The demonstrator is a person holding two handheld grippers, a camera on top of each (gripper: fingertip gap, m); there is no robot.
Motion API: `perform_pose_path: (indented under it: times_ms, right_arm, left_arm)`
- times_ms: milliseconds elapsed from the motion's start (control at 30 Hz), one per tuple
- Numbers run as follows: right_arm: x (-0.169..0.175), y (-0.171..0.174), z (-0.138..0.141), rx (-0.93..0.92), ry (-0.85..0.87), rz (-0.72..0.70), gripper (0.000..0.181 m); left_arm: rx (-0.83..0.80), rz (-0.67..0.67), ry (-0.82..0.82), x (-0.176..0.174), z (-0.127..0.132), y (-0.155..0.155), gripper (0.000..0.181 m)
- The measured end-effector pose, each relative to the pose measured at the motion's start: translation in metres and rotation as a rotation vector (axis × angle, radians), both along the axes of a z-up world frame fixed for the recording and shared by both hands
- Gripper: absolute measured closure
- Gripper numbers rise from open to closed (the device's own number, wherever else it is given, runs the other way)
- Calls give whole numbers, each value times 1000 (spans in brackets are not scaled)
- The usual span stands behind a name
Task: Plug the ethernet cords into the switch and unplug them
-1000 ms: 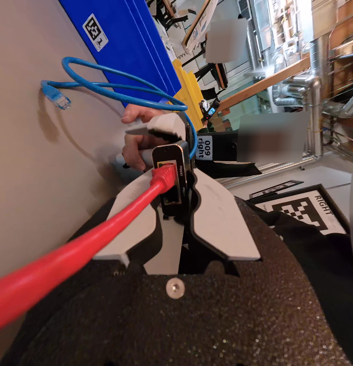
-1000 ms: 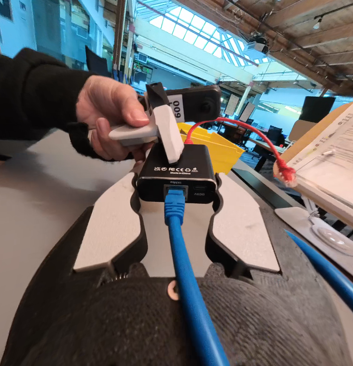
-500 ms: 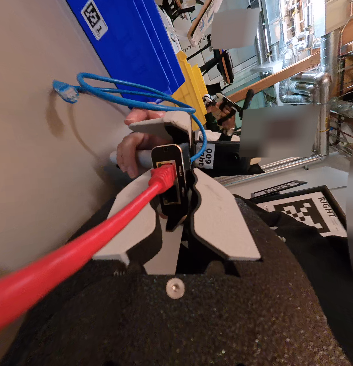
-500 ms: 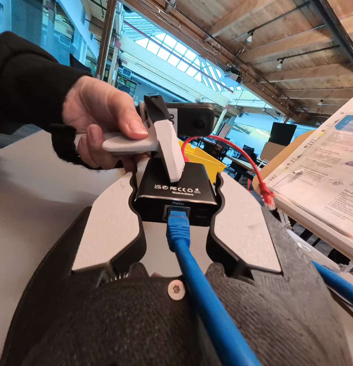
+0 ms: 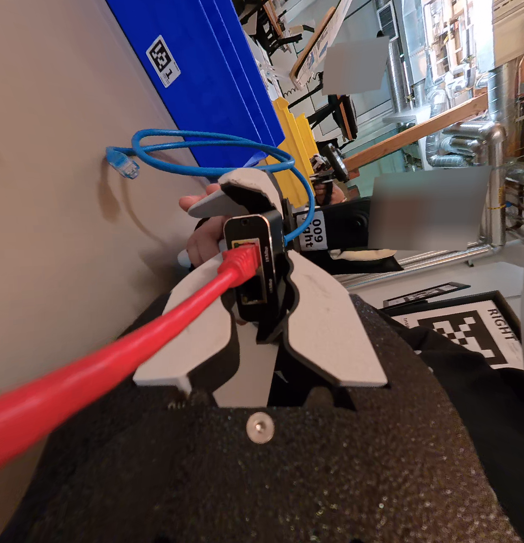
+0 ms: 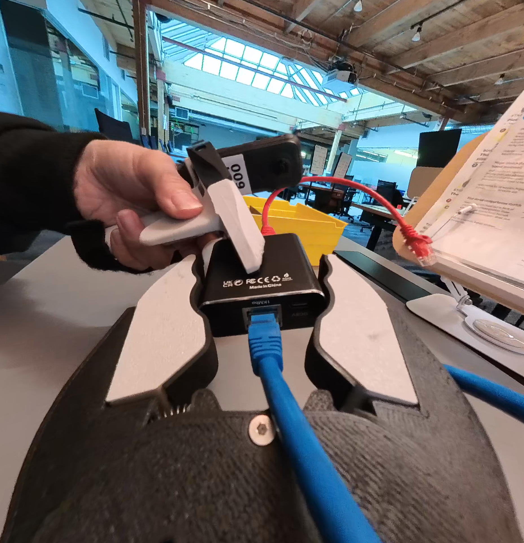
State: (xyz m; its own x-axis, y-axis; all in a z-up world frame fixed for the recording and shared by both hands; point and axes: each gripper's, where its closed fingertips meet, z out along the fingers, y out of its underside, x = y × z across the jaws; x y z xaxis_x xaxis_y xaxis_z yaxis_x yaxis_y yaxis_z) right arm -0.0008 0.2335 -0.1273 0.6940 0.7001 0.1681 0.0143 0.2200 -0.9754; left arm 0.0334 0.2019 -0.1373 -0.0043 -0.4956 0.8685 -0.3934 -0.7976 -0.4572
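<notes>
Both grippers, left (image 5: 259,296) and right (image 6: 262,296), clamp the switch (image 6: 259,282) from opposite ends above the table (image 6: 49,308). You brace it so the red cord (image 5: 237,261) and blue cord (image 6: 265,332), both seated, can be pulled.

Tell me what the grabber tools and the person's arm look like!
Each gripper has two wide, flat fingers with pale grey faces and black edges, on a rough black body with one silver screw. The left gripper, seen from the right wrist view, has a pale grey handle and a black camera with a white sticker. The person wears a black sleeve.
</notes>
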Motion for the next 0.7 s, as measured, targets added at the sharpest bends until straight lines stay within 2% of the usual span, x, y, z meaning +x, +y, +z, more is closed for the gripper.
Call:
perform_pose_path:
  times_ms: [33,133,233,433,567,633,700]
  right_arm:
    - [0,1,1,-11,6,-4,106]
    - [3,2,3,-44,36,14,106]
    - [12,2,8,-78,132,27,106]
    - [37,4,17,-93,274,38,106]
    - [48,7,13,-88,282,26,106]
    - [51,9,10,-95,290,24,107]
    - [53,11,7,-99,297,26,107]
  left_arm:
    - [-8,6,-5,0,1,1,153]
    - [23,25,-33,3,3,4,148]
    - [38,32,-95,6,11,2,133]
    - [187,51,-195,-15,27,1,130]
    - [489,74,-227,-59,50,6,135]
    - [720,111,-130,-92,57,27,134]
    - [975,210,71,-136,58,70,134]
